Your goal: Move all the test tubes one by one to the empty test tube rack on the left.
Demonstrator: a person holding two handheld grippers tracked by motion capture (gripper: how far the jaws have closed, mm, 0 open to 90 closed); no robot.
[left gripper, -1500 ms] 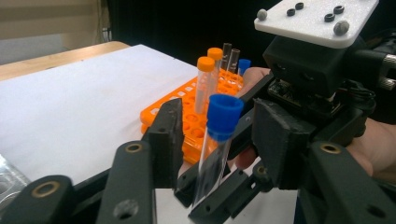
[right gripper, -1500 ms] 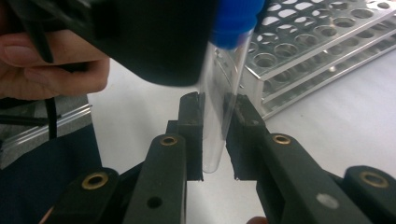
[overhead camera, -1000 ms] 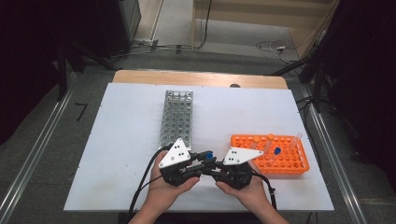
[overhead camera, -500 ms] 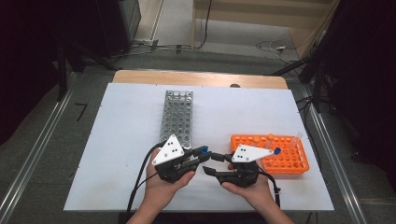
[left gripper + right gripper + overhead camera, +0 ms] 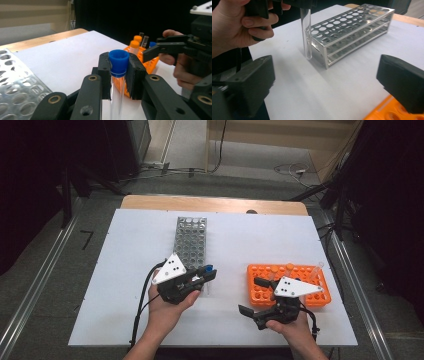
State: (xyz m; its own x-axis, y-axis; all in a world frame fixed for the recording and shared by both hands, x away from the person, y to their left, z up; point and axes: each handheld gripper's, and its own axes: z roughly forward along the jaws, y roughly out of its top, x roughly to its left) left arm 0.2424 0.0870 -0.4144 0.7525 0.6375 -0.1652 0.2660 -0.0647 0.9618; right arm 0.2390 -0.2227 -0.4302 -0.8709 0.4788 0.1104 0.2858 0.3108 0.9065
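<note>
**Blue-capped tube held upright at the near end of the metal rack, ready for seating**

A clear test tube with a blue cap [image 5: 119, 62] hangs upright in the left gripper [image 5: 202, 276], whose two black jaws are clenched on the tube just under the cap, the glass body [image 5: 306, 32] dropping free below them. Its rounded bottom hangs just beside the near end of the metal rack [image 5: 190, 240], low against that end wall rather than over the holes, above the white table [image 5: 125, 285] toward the middle of its near edge. The right gripper [image 5: 252, 296] stands well apart near the table's near right corner, its jaws spread wide and holding nothing, just beside the orange rack [image 5: 260, 292], where a few capped tubes stand along the far rows. The step in hand appears to be moving the tube from the orange rack into the metal one. To do it well, the person would likely need to lift the tube until its bottom clears the rack's top plate, carry it over a hole in the nearest row, and keep it plumb so that it passes both perforated plates without catching. The grip sits high on the glass, so a slow, straight descent looks wise; releasing only once the tube rests in the rack would guard against a tilt or a drop
</note>
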